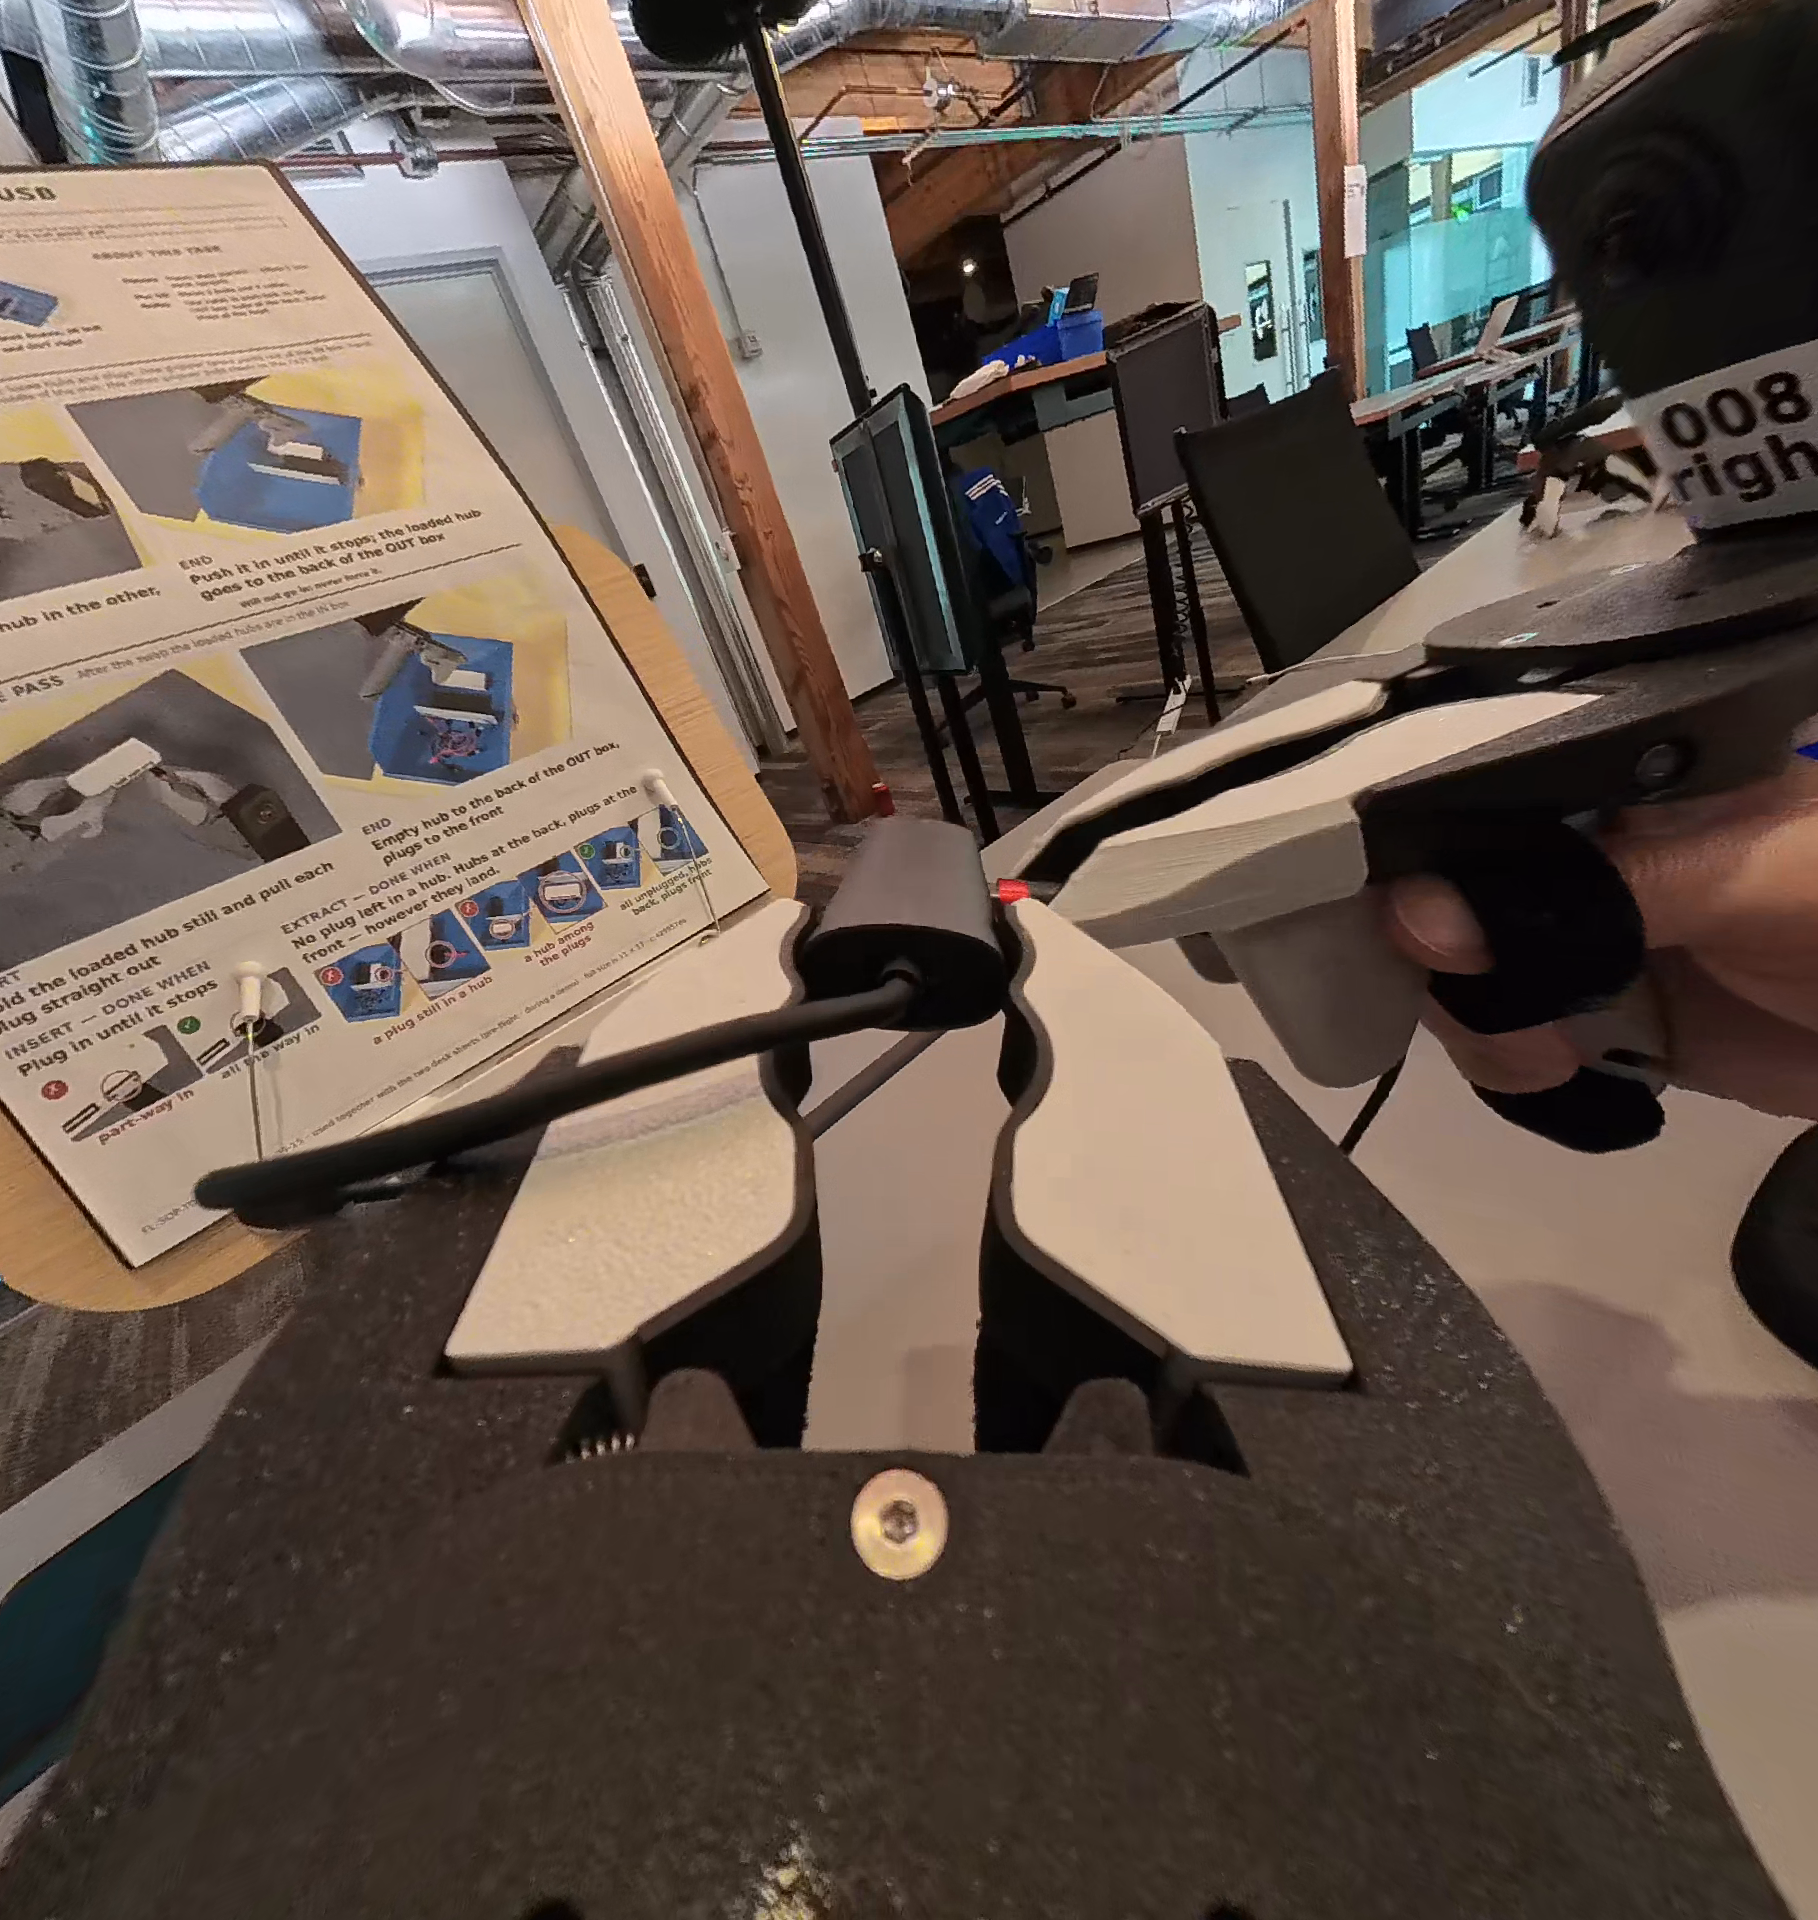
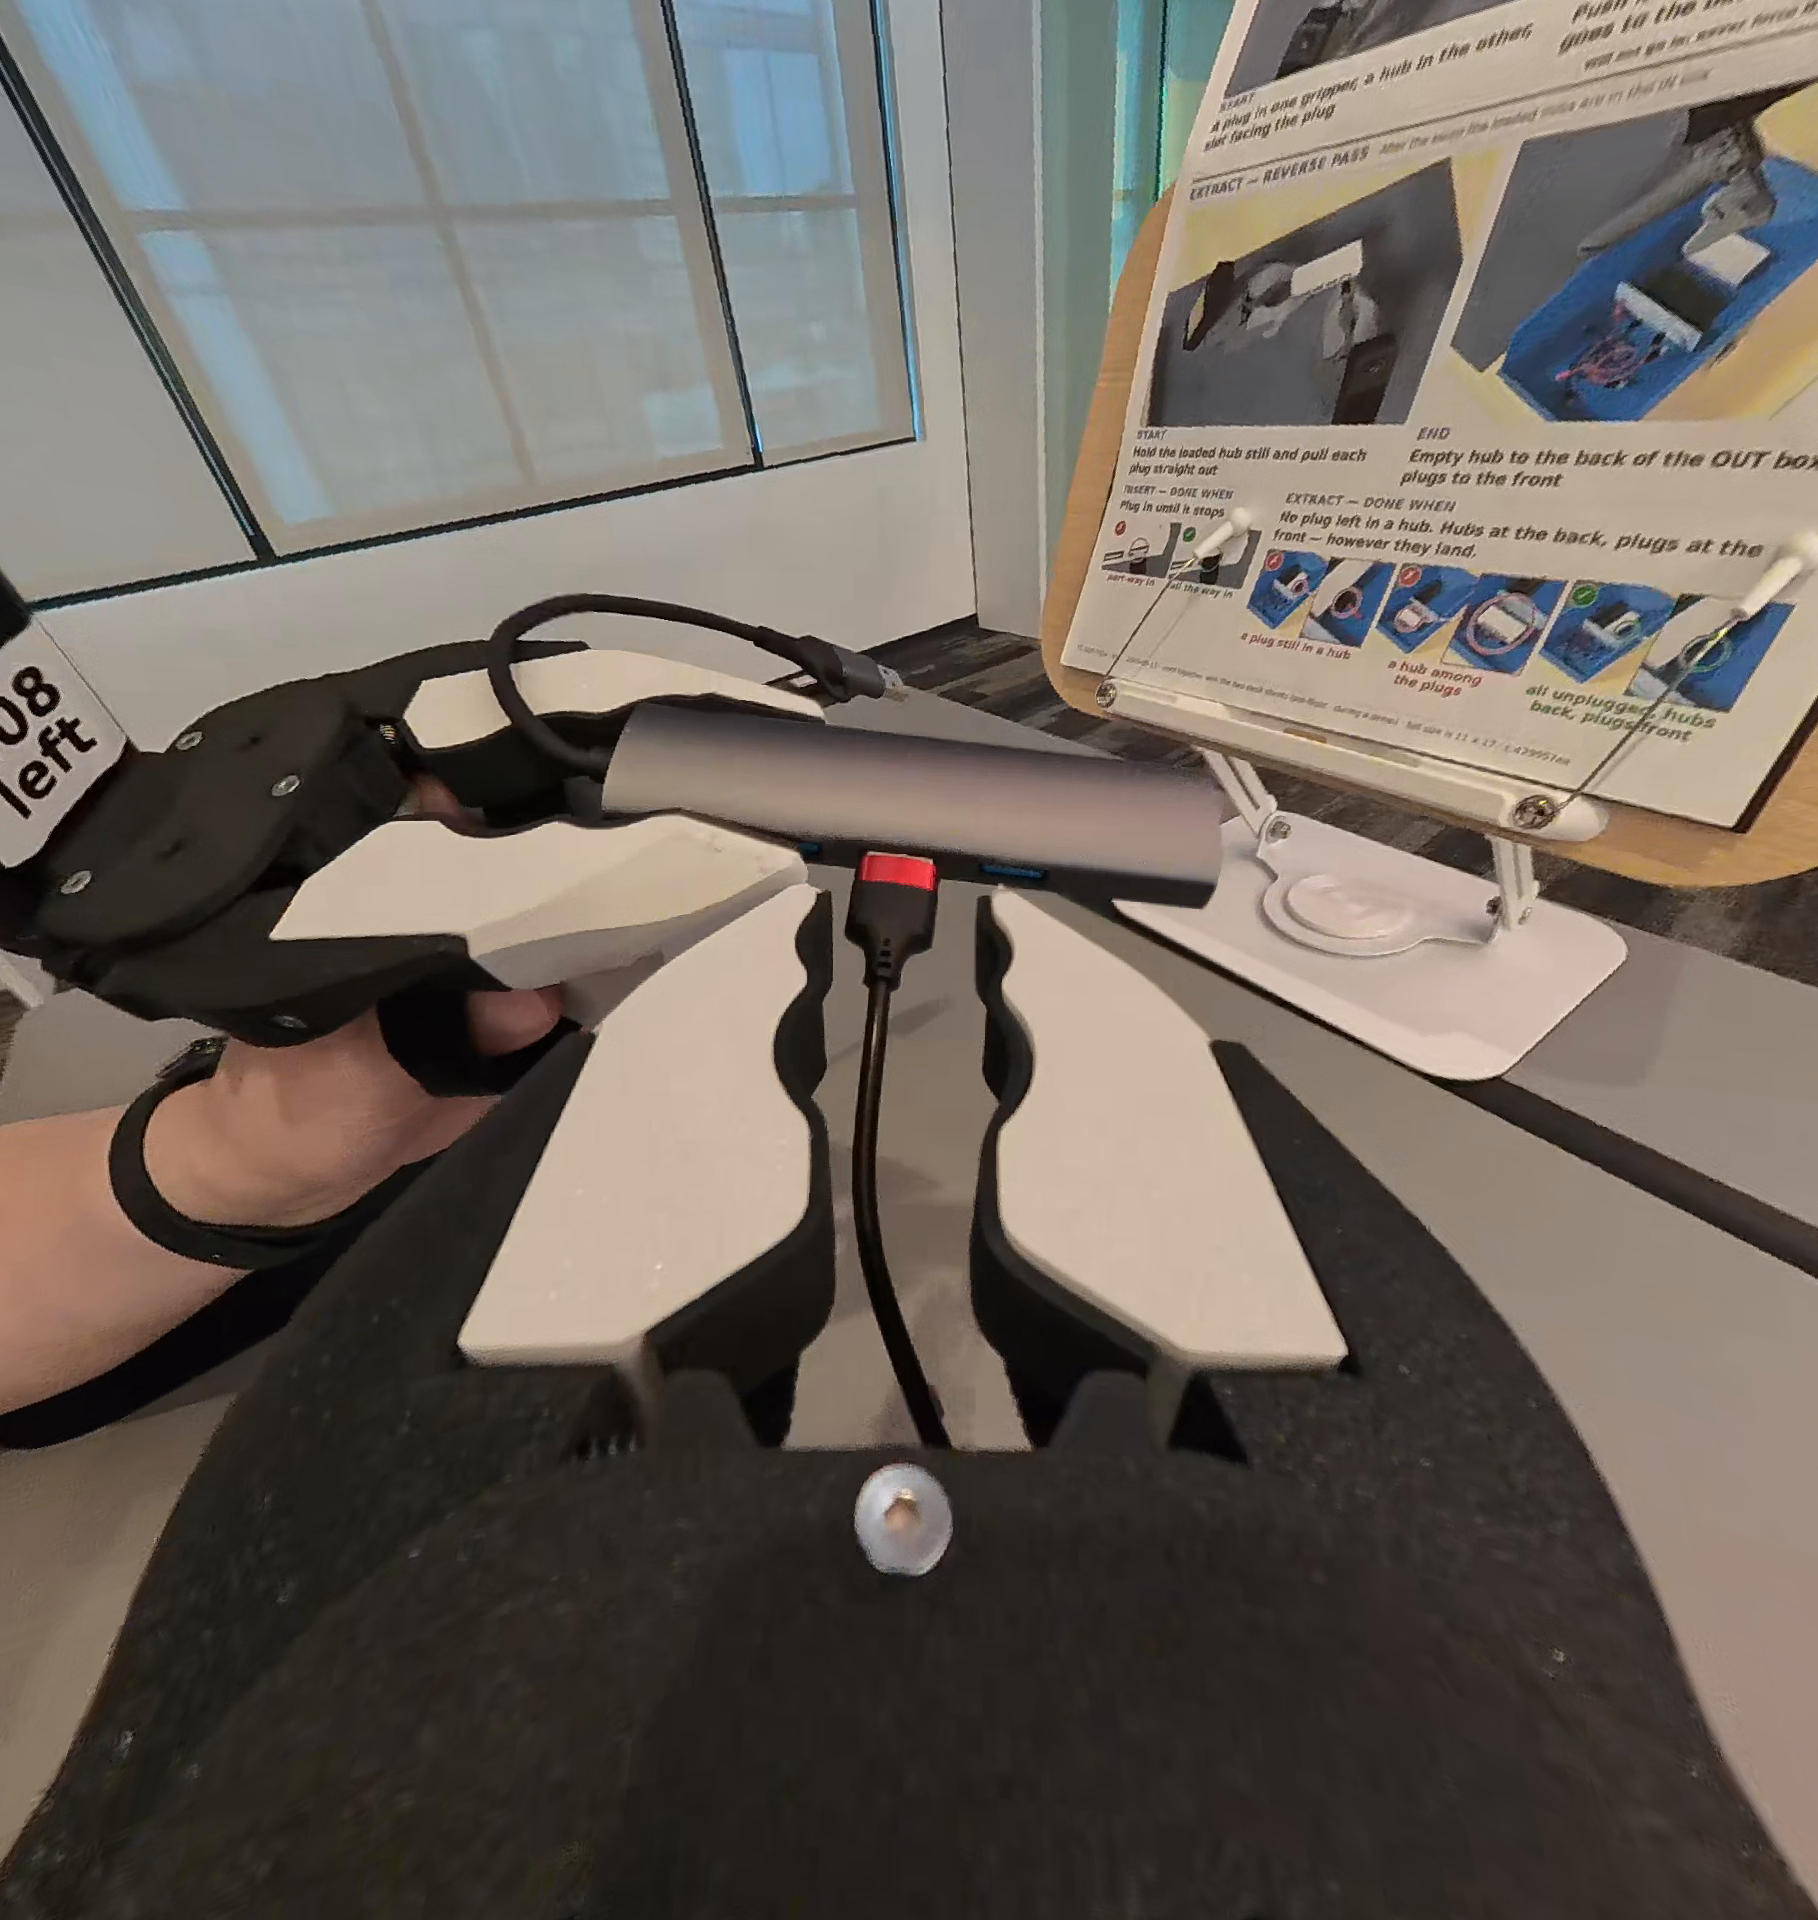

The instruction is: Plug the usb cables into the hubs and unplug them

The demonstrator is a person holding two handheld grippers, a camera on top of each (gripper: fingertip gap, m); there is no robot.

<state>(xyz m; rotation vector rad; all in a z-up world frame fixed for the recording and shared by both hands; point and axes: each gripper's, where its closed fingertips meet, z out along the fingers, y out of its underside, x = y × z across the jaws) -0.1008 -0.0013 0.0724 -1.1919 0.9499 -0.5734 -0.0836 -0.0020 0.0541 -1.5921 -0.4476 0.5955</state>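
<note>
**Plug's seated, right claw is off it**

Your left claw [image 2: 780, 790] is clamped on the grey hub [image 2: 915, 784], long axis running left-right. The red plug [image 2: 894, 873] sits in its near side, between your right claw's [image 2: 900, 914] parted fingers, cable trailing toward you.
</note>
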